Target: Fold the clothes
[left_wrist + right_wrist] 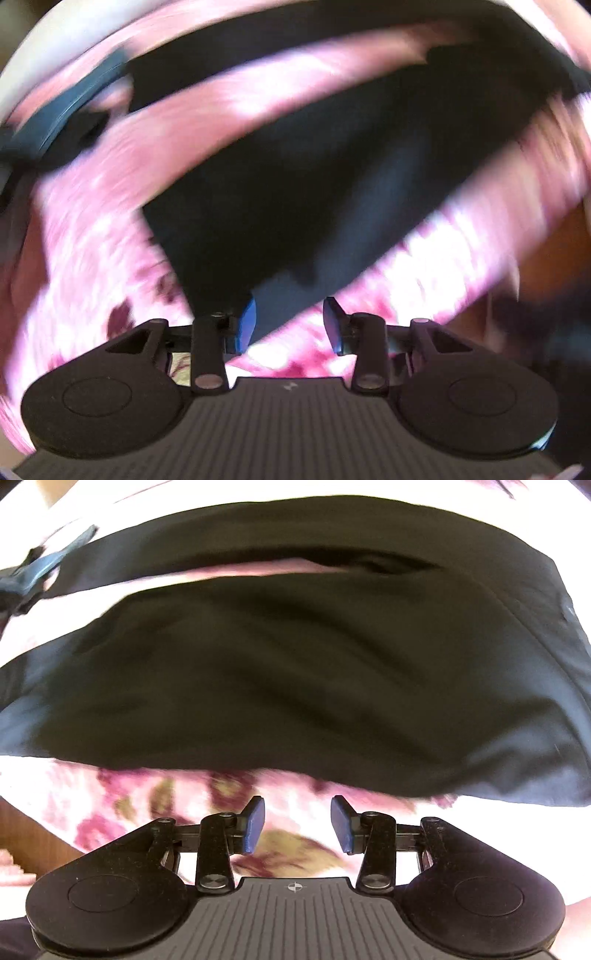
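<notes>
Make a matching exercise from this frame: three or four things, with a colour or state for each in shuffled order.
Things:
1. garment
2. sheet
3. right gripper
4. pads

Colour or state:
A. blue
B. pink floral
C. open, empty
D. black, lying on the sheet

Pairs: 1-D, 2-B, 3-C, 4-A

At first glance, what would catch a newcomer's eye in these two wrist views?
The black garment fills most of the right view, lying folded over a pink floral sheet. In the left view the same garment is a blurred dark wedge on the pink. Both claws are open and empty: the left claw at the garment's corner, the right claw just short of its near edge.
</notes>
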A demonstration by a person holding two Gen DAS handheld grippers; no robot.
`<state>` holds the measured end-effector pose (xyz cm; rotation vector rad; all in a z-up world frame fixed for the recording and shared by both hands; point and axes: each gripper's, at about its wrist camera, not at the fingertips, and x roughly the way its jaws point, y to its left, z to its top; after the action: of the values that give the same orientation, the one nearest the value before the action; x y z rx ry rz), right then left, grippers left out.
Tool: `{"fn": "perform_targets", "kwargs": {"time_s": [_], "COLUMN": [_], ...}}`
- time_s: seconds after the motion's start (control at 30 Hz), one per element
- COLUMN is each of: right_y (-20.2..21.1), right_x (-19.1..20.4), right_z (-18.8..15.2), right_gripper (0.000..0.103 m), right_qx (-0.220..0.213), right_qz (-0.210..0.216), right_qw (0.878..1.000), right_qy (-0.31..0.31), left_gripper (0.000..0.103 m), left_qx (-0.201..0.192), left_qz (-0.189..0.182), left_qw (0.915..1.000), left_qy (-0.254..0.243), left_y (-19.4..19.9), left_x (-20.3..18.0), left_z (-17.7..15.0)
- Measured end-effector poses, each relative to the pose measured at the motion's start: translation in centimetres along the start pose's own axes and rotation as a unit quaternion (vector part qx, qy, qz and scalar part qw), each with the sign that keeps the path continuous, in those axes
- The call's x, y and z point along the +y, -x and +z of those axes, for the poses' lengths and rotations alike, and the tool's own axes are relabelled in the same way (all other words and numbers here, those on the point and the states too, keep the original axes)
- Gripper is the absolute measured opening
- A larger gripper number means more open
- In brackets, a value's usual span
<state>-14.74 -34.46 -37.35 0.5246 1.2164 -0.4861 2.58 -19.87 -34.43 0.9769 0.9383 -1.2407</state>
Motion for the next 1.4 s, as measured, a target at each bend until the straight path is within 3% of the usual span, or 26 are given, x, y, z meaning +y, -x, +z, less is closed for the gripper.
{"fn": "perform_targets", "kwargs": {"time_s": [0.13,0.37,0.47,0.53,0.63,0.83,0.93,1.07,1.13,1.2,1.3,1.4], "right_y": [-0.4,-1.4,-1.8,-1.8,-2.0,-2.4,-2.3,-2.7,-3.2,-3.9,-5.0,-3.2], "right_x": [3.5,8.9,10.4,10.9,11.4,13.3,13.7,13.0,12.4,11.6,9.2,6.8], "right_z": [1.9,3.7,3.7,3.7,3.8,4.6,4.7,4.4,4.3,4.1,3.1,1.9], "right_gripper": [0.044,0.044,0.044,0.044,0.044,0.045,0.045,0.047,0.047,0.049,0.05,0.051], "right_qx": [0.002,0.006,0.011,0.016,0.022,0.025,0.027,0.029,0.029,0.032,0.065,0.053], "right_qz": [0.014,0.024,0.021,0.019,0.015,0.019,0.024,0.027,0.03,0.036,0.045,0.041], "right_qw": [0.999,0.997,0.996,0.996,0.996,0.995,0.994,0.996,0.997,0.999,0.996,0.996], "right_qy": [0.035,0.079,0.085,0.086,0.084,0.091,0.099,0.083,0.058,0.023,-0.043,-0.061], "left_gripper": [0.04,0.04,0.031,0.014,0.009,0.008,0.012,0.017,0.019,0.022,0.027,0.035], "left_qx": [-0.032,-0.032,-0.014,-0.031,-0.057,-0.051,-0.055,-0.061,-0.066,-0.056,-0.036,-0.047], "left_qz": [0.001,-0.067,-0.12,-0.127,-0.138,-0.111,-0.094,-0.082,-0.067,-0.066,-0.044,0.005], "left_qw": [0.9942,0.9791,0.9682,0.9626,0.9532,0.9566,0.9568,0.9776,0.9921,0.9962,0.9878,0.9585], "left_qy": [0.103,0.19,0.219,0.237,0.263,0.265,0.269,0.184,0.082,-0.013,-0.145,-0.281], "left_y": [-1.0,-5.1,-6.8,-7.1,-7.5,-8.0,-6.2,-3.4,-2.4,-2.1,-2.3,-2.0], "left_x": [5.5,12.3,14.0,15.1,16.8,18.9,19.1,14.8,10.3,6.0,0.4,-4.0], "left_z": [1.7,4.2,4.6,4.9,5.5,5.5,3.8,1.9,0.9,-0.2,-2.3,-4.8]}}
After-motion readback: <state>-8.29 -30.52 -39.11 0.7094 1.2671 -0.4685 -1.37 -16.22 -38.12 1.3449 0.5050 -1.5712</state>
